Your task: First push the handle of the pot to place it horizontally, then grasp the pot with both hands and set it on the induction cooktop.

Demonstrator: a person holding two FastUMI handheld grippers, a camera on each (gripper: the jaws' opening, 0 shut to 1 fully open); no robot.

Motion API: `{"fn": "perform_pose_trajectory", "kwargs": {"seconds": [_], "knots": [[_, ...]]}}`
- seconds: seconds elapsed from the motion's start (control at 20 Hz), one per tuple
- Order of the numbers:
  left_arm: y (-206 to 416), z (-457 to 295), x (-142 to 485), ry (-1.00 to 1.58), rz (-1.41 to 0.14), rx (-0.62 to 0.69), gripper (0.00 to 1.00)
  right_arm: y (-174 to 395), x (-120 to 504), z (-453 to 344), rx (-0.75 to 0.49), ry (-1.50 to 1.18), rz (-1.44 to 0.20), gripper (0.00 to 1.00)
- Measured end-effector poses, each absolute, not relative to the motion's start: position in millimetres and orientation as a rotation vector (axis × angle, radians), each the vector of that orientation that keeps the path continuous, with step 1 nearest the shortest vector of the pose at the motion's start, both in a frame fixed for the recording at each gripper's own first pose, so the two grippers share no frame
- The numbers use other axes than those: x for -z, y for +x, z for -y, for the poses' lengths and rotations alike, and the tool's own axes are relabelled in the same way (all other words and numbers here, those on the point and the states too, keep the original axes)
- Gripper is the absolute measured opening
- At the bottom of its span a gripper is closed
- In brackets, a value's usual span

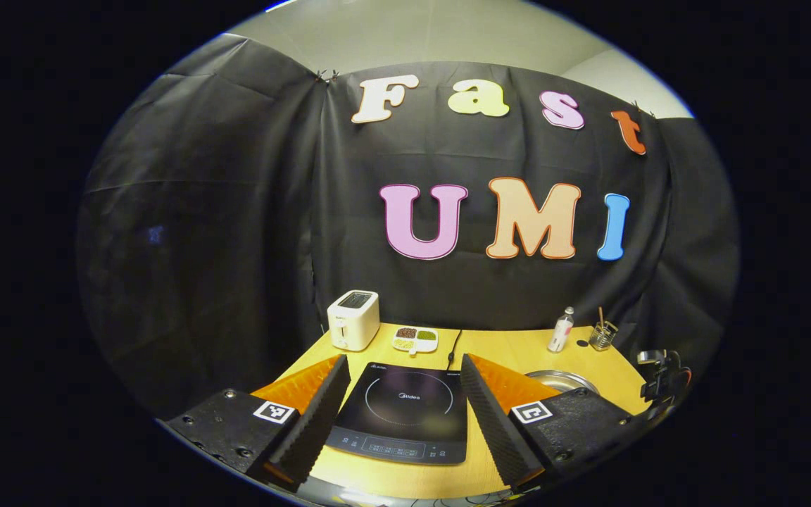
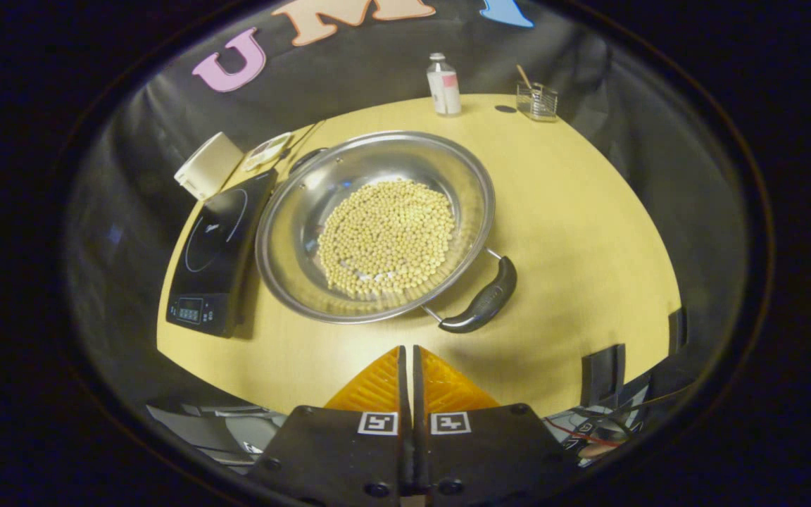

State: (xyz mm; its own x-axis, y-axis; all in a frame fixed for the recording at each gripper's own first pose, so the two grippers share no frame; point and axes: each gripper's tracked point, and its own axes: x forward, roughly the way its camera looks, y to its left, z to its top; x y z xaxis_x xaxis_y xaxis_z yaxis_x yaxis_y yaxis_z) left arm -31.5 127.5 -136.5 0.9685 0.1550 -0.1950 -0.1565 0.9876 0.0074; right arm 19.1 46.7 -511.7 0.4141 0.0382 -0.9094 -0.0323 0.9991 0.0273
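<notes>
- Pot [image 2: 376,225]: wide steel pan holding a layer of pale beans [image 2: 386,236]; it sits on the table [image 2: 574,232] just right of the induction cooktop [image 2: 212,257], its rim close to or slightly over the cooktop's edge; not on the cooking ring.
- Near handle [image 2: 483,299] points down-right toward me, at a slant; a second handle [image 2: 305,159] shows at the far rim; I judge the handles are not yet horizontal, so the push is not done.
- Right gripper [image 2: 409,359]: my fingers are pressed together, nothing between them; held above the table's near edge, apart from the pot and left of the near handle.
- Left gripper [image 1: 402,377]: fingers spread wide, holding nothing; the cooktop lies between them in the left gripper view, bare on top.
- Surroundings: toaster [image 1: 353,319], divided dish [image 1: 415,339], bottle [image 2: 443,84], glass jar [image 2: 537,100] along the back.
- Progress: nothing completed; left are the handle push, the two-handed grasp, the lift onto the cooktop.
</notes>
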Motion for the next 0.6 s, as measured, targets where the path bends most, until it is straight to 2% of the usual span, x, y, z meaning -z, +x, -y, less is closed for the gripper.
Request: {"fn": "perform_pose_trajectory", "kwargs": {"seconds": [0.1,0.2,0.25,0.45,0.55,0.6], "knots": [[-27.3,-127.6,137.9,-0.009,-0.195,-0.143,0.93,25.3,521.7,-44.1,-0.018,0.005,-1.165,0.03],[-22.6,-129.2,137.1,-0.004,-0.194,-0.138,0.93,31.7,532.4,-42.8,-0.008,0.003,-1.183,0.00],[-20.7,-131.0,138.4,-0.001,-0.195,-0.140,0.96,34.9,535.5,-44.9,-0.008,0.017,-1.193,0.03],[-16.1,-136.4,140.3,0.005,-0.207,-0.149,0.96,42.7,542.6,-38.9,0.006,0.022,-1.211,0.03],[-13.2,-136.9,139.7,0.016,-0.209,-0.149,0.93,46.5,544.0,-34.0,0.010,0.022,-1.213,0.00],[-12.0,-138.8,139.2,0.023,-0.210,-0.153,0.96,49.2,544.8,-30.2,0.012,0.020,-1.215,0.03]]}}
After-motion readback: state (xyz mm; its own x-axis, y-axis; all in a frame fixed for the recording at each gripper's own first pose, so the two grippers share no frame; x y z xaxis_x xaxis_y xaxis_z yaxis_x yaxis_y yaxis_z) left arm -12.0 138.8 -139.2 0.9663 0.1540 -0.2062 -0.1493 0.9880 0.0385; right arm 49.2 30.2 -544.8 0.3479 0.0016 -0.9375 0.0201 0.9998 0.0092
